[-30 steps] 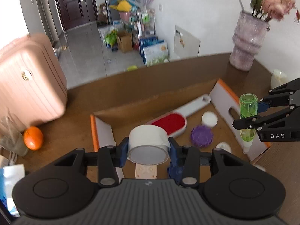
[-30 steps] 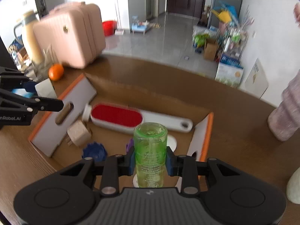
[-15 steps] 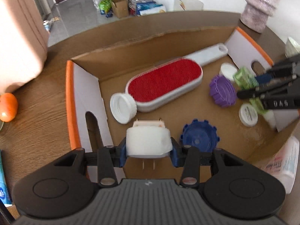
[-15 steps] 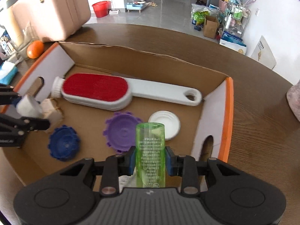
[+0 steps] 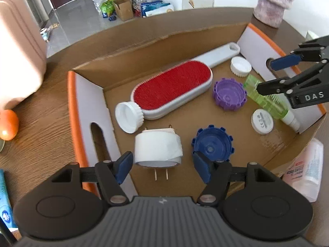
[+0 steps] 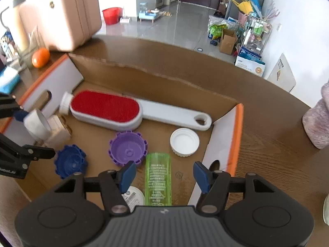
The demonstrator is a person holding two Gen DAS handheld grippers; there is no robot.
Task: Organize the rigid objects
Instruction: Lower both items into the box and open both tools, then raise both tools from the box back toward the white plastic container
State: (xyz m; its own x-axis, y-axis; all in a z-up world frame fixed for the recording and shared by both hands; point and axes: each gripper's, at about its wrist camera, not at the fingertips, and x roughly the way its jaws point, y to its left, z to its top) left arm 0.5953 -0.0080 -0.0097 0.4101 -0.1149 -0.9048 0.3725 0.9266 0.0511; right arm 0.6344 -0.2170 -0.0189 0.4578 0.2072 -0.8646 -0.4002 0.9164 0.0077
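Note:
A cardboard box [image 5: 144,41] [image 6: 164,78] holds a red lint brush [image 5: 172,86] [image 6: 107,107], purple cap [image 5: 229,93] [image 6: 127,151], blue cap [image 5: 211,144] [image 6: 70,161] and white caps [image 5: 240,65] [image 6: 184,142]. My left gripper [image 5: 163,167] is open, just behind a white tape roll [image 5: 157,150] [image 6: 38,123] lying on a white plug. My right gripper [image 6: 164,174] [image 5: 273,76] is open above a green bottle [image 6: 158,179] [image 5: 265,98] lying in the box by its right wall.
An orange [image 5: 7,124] [image 6: 40,57] and a pink suitcase [image 6: 61,14] are to the left of the box. A pink vase [image 5: 271,2] [image 6: 317,123] stands at the right. A white packet [image 5: 304,170] lies outside the box's near right corner.
Both grippers opened. The tape roll now rests free on the plug, and the green bottle now lies free on the box floor. Both grippers pulled back slightly.

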